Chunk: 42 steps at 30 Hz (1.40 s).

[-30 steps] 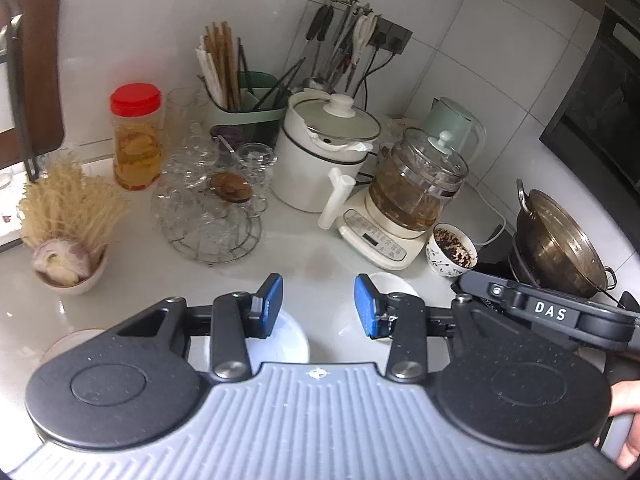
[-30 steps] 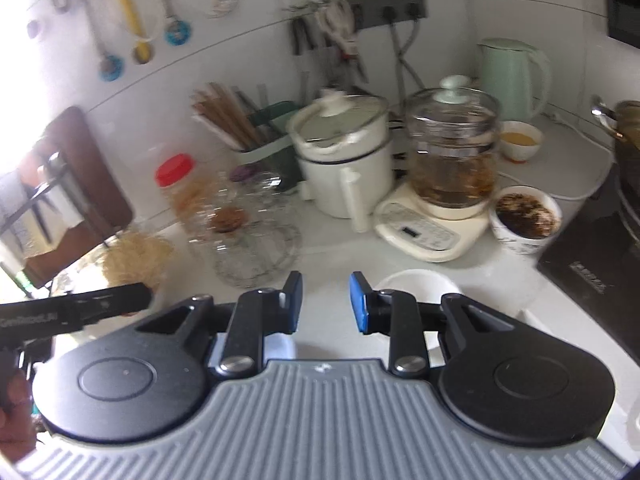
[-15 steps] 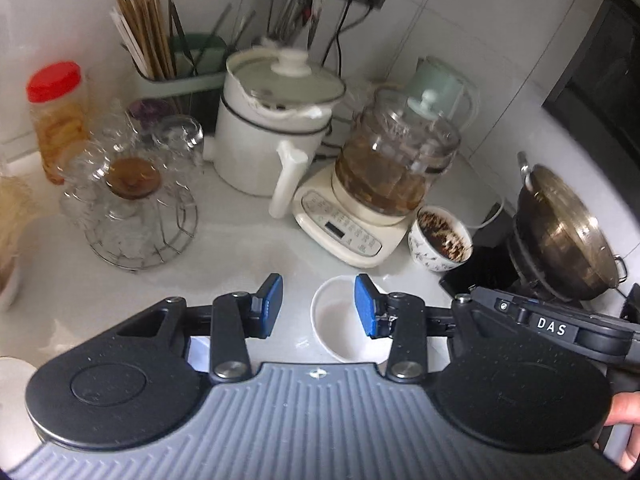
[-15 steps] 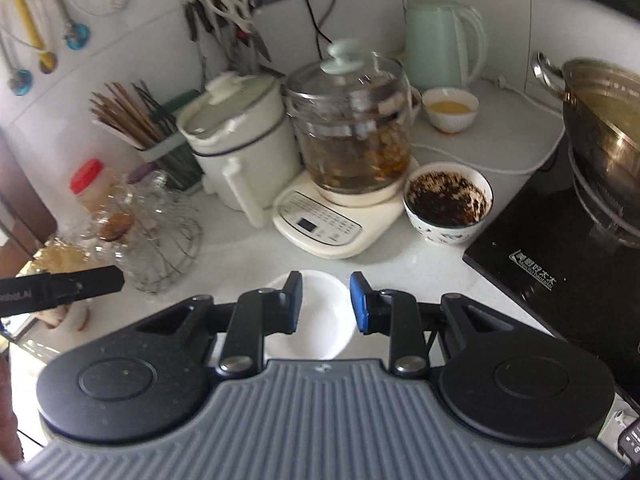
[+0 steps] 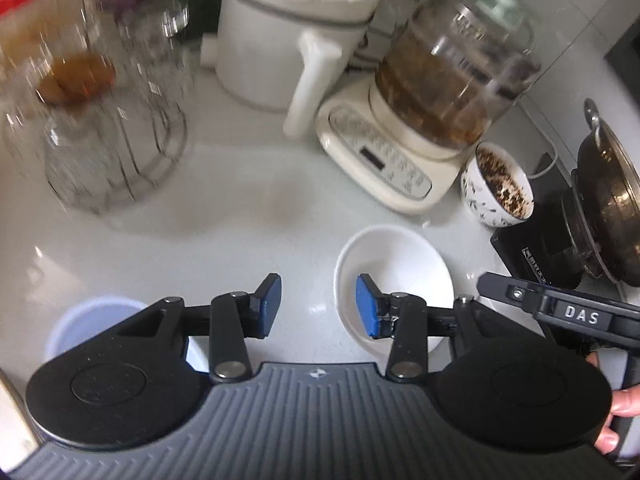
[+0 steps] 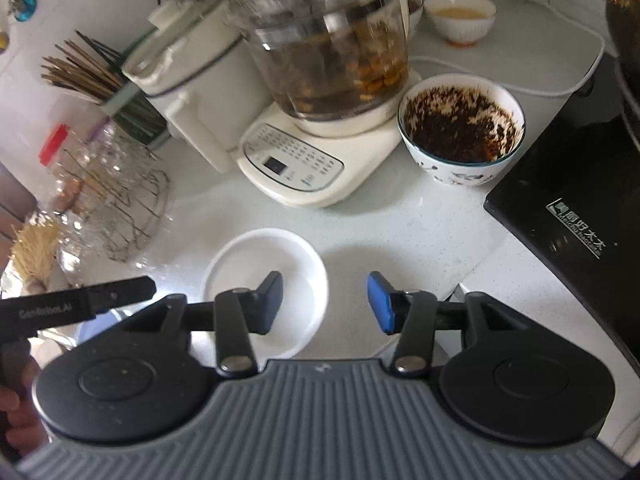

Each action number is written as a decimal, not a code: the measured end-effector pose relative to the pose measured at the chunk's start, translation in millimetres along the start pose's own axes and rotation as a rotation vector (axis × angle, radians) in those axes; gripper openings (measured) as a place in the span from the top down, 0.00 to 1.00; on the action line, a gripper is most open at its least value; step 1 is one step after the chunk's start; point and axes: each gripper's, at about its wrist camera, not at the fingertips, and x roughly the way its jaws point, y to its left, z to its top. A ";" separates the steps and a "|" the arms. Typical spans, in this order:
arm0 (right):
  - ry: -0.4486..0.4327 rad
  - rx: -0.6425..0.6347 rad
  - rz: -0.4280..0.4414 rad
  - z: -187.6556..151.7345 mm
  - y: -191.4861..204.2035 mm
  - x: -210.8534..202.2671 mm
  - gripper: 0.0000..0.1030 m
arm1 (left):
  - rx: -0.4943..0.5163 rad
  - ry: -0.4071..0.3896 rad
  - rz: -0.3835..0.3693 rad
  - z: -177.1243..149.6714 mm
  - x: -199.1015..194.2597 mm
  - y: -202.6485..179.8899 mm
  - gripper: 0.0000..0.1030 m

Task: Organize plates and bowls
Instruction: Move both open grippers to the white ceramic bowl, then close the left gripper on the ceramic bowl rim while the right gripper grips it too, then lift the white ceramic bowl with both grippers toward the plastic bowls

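A small white bowl (image 5: 396, 264) (image 6: 264, 280) sits empty on the pale counter in front of both grippers. My left gripper (image 5: 318, 306) hangs just above it, open, its right pad over the bowl's left inner side and nothing between the pads. My right gripper (image 6: 325, 300) is opening, its left finger over the bowl and its right finger past the rim; nothing is gripped. A pale blue bowl (image 5: 92, 320) lies at the lower left, partly behind the left gripper. A patterned bowl (image 6: 460, 128) with dark crumbs stands further right.
Behind stand a glass kettle on a cream base (image 5: 400, 160), a white pot (image 5: 280, 32), a wire rack of glasses (image 5: 104, 128), chopsticks (image 6: 80, 72) and a small bowl of yellow liquid (image 6: 460, 16). A black hob (image 6: 580, 208) with a pan (image 5: 608, 200) edges the right.
Both grippers have dropped and come forward toward the white bowl, which now sits right under their fingers. The right gripper's jaws have widened; the left's look the same.
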 end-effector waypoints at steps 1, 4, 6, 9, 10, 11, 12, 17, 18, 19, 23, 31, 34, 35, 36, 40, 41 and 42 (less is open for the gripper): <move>0.011 0.008 0.015 0.3 -3.2 6.0 0.52 | -0.011 0.011 -0.003 -0.7 6.9 0.9 0.54; 0.065 0.022 0.039 2.3 -11.5 26.5 0.52 | -0.025 0.037 -0.003 -3.5 23.7 0.3 0.54; 0.094 0.038 0.062 2.7 -16.3 37.7 0.53 | -0.038 0.048 -0.002 -5.9 33.9 0.4 0.55; 0.121 0.027 0.077 3.2 -17.5 50.2 0.53 | -0.074 0.065 -0.017 -9.9 44.1 1.4 0.55; 0.126 0.025 0.083 3.6 -17.0 52.5 0.53 | -0.083 0.066 -0.017 -11.1 46.1 1.7 0.56; 0.129 0.024 0.091 4.2 -16.6 54.4 0.53 | -0.091 0.066 -0.016 -12.0 47.8 1.7 0.57; 0.134 0.020 0.098 4.5 -16.2 56.4 0.53 | -0.093 0.064 -0.020 -12.7 49.2 1.7 0.61; 0.164 -0.012 0.120 8.1 -13.8 62.2 0.68 | -0.111 0.054 -0.011 -14.4 52.9 -0.7 0.77; 0.172 -0.011 0.120 8.3 -14.7 62.9 0.75 | -0.116 0.054 -0.004 -14.5 54.1 -0.2 0.83; 0.181 -0.010 0.120 8.2 -14.8 64.6 0.76 | -0.120 0.054 -0.004 -14.0 54.9 0.2 0.85; 0.198 -0.031 0.114 8.6 -8.4 70.3 0.85 | -0.131 0.039 -0.022 -15.2 53.5 1.2 0.94; 0.196 -0.034 0.092 8.0 -2.5 66.0 0.91 | -0.130 0.024 -0.039 -18.8 47.4 1.0 0.94; 0.191 -0.038 0.093 10.8 5.9 61.6 0.92 | -0.146 0.016 -0.038 -20.3 39.0 4.7 0.94; 0.195 -0.040 0.097 12.0 9.3 60.7 0.92 | -0.151 0.013 -0.029 -21.0 35.9 6.5 0.94; 0.197 -0.047 0.099 12.9 13.6 59.6 0.92 | -0.155 0.008 -0.021 -21.0 33.1 8.0 0.94; 0.195 -0.081 0.104 15.1 33.1 53.4 0.92 | -0.173 -0.012 -0.010 -21.9 17.0 18.2 0.94; 0.199 -0.087 0.110 15.0 38.0 52.6 0.92 | -0.171 -0.019 -0.003 -22.4 12.0 20.4 0.94; 0.201 -0.088 0.115 15.2 42.5 51.1 0.92 | -0.175 -0.024 0.001 -22.6 7.1 23.5 0.94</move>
